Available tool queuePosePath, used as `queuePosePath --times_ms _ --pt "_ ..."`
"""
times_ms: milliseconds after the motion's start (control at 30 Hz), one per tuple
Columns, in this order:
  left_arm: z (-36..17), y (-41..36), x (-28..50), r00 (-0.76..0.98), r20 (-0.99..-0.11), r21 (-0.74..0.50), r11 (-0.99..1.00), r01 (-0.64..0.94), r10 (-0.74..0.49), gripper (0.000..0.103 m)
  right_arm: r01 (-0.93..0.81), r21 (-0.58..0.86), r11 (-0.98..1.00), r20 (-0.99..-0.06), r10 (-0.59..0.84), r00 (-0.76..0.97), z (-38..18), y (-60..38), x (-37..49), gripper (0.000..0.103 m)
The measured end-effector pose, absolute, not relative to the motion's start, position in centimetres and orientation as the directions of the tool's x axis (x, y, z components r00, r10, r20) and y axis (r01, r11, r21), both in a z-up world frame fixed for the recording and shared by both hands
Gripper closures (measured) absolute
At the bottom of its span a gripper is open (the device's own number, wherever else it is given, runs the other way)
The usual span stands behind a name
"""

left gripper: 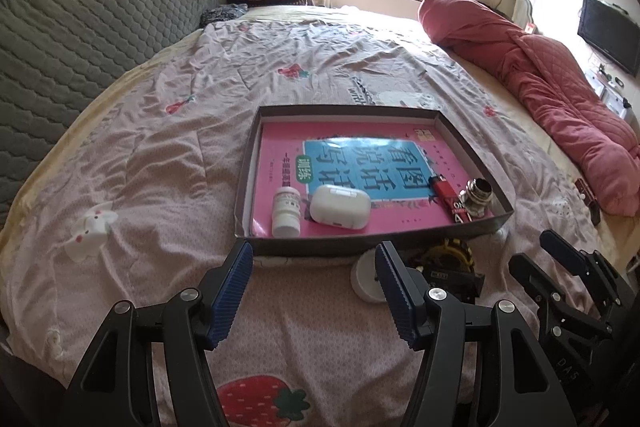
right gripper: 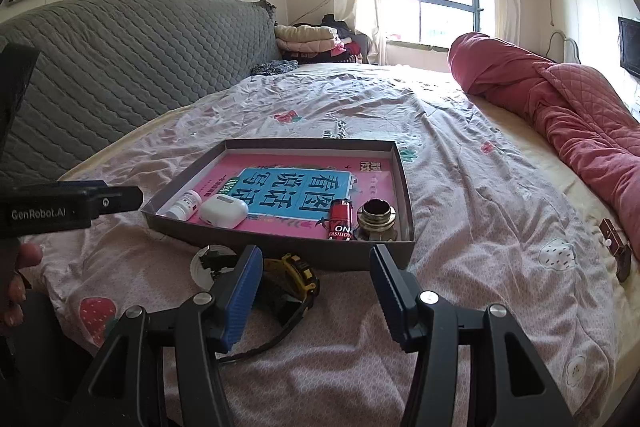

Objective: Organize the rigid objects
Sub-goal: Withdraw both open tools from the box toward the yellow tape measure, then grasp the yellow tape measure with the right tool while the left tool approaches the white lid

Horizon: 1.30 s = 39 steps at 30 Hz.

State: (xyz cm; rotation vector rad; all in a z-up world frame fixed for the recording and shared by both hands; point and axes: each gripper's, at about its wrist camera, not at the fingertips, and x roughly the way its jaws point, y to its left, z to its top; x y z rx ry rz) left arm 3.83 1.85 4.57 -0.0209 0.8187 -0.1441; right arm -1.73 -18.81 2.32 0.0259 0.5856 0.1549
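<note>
Right gripper (right gripper: 316,291): jaws spread, nothing between them, hovering over the bed.
Left gripper (left gripper: 316,291): likewise spread and empty.
Tape measure (right gripper: 294,273): on the bed just outside the tray (right gripper: 280,247), by its near wall; likely hard, fairly heavy, smooth-cased; best pinched across its flat sides.
White disc (left gripper: 366,279): beside it, low, probably awkward to pinch.
Already in tray: bottle (left gripper: 286,213), white case (left gripper: 340,207), lighter (left gripper: 446,195), metal fitting (left gripper: 478,197).
Hidden: much of both loose items sits behind gripper fingers; disc's identity unclear.
</note>
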Motion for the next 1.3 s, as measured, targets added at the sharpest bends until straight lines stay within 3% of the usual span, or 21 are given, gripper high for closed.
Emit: queuePosePath --times_ms 1300 --pt "-1.9 -0.2 6.2 0.550 -0.825 -0.062 0.989 0.137 -0.128 0.038 -0.138 0.080 0.987 -0.617 0.158 0.771 0.6 -19.0 -1.5 0.048"
